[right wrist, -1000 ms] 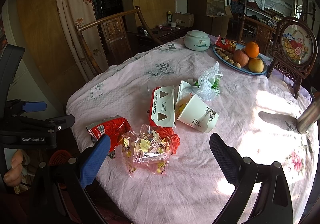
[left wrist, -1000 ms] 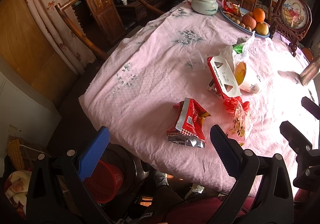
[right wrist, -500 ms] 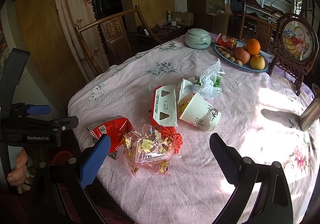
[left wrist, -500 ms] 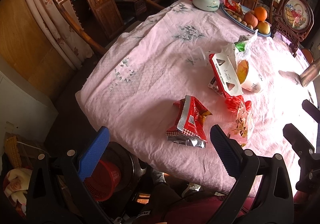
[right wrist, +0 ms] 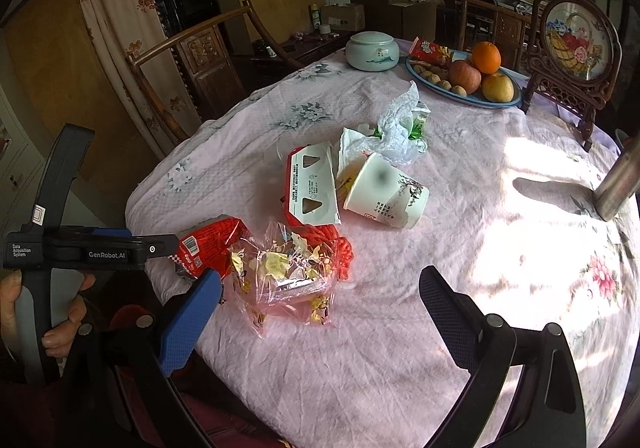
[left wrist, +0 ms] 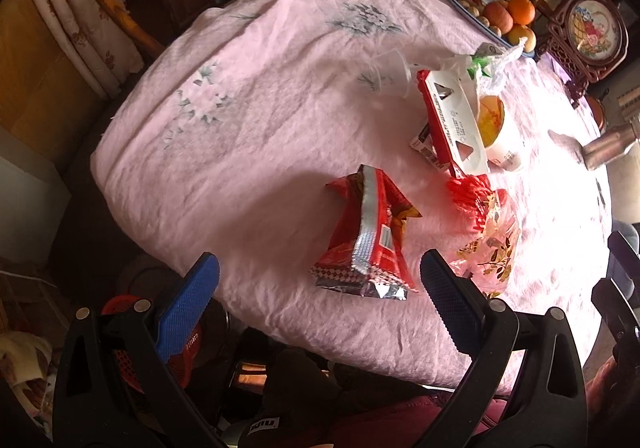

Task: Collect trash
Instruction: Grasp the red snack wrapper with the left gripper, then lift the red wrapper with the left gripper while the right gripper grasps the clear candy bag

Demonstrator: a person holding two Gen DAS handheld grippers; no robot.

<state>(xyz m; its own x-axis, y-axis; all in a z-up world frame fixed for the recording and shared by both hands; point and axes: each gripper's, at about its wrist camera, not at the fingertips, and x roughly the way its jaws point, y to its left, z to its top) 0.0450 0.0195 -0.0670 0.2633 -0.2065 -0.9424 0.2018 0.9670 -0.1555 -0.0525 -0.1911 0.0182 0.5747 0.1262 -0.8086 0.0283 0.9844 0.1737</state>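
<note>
Pink cloth [left wrist: 260,151] is bare left of the red snack bag [left wrist: 366,244] by the table edge. Both the left gripper [left wrist: 320,288], marked "GenRobot.AI", and right gripper [right wrist: 320,300] gape wide, empty. The cup's [right wrist: 386,193] print looks too small to read.

- Ahead of the fingers we see a round table under a pink flowered cloth [right wrist: 360,348].
- Sunlight [right wrist: 540,248] falls on it to their right.
- Beyond, left of the fingers, stand a carved wooden chair [right wrist: 204,59] and a floral curtain [right wrist: 116,27].
</note>
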